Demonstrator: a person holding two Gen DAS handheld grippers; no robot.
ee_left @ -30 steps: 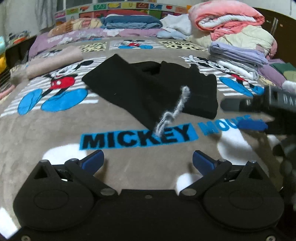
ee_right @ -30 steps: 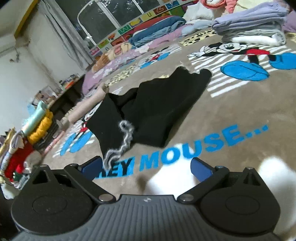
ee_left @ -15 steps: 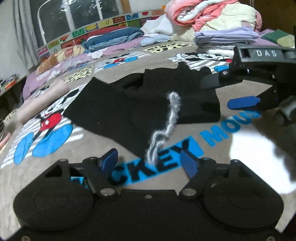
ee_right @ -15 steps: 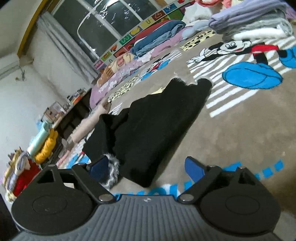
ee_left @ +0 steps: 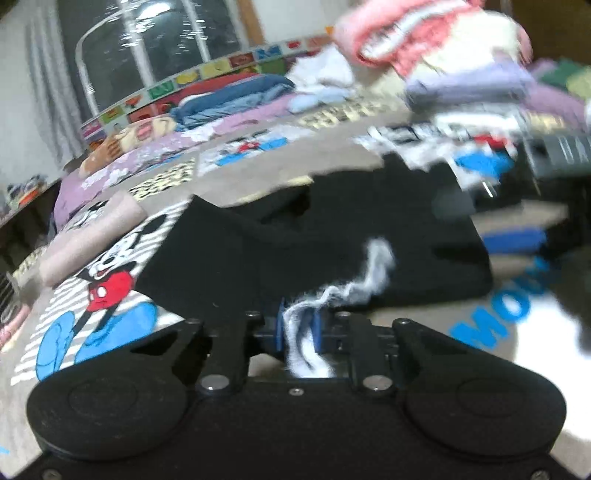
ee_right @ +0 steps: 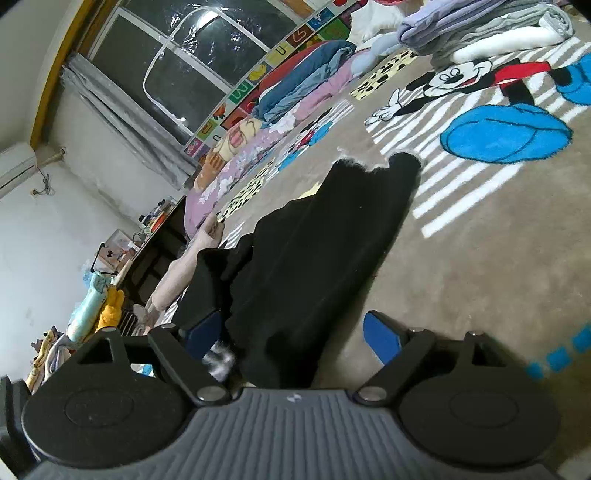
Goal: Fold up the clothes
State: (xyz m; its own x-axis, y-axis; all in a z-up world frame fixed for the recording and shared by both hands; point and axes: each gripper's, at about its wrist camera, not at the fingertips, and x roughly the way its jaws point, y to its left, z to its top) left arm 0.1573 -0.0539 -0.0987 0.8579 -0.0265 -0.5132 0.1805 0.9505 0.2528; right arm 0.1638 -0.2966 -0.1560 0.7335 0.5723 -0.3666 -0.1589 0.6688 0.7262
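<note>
1. The black garment [ee_left: 332,251] lies crumpled on the Mickey Mouse blanket [ee_right: 480,258] covering the bed, its near hem toward both grippers, with a fuzzy white drawstring [ee_left: 354,284] trailing from that hem.
2. A second ago the left gripper [ee_left: 297,330] stood wide, short of the cloth; now its fingers are closing and already pinch the white drawstring, pressed nearly together on it.
3. The right gripper [ee_right: 295,332] has come lower and nearer: the garment's near corner now sits between its spread fingers, which are easing inward but do not yet press on the cloth.
4. Judgement: the left has taken hold by the cord rather than the fabric, a weak hold for lifting or spreading.
5. Folded piles [ee_right: 480,33] wait at the far edge, so this garment looks like the next to fold.
</note>
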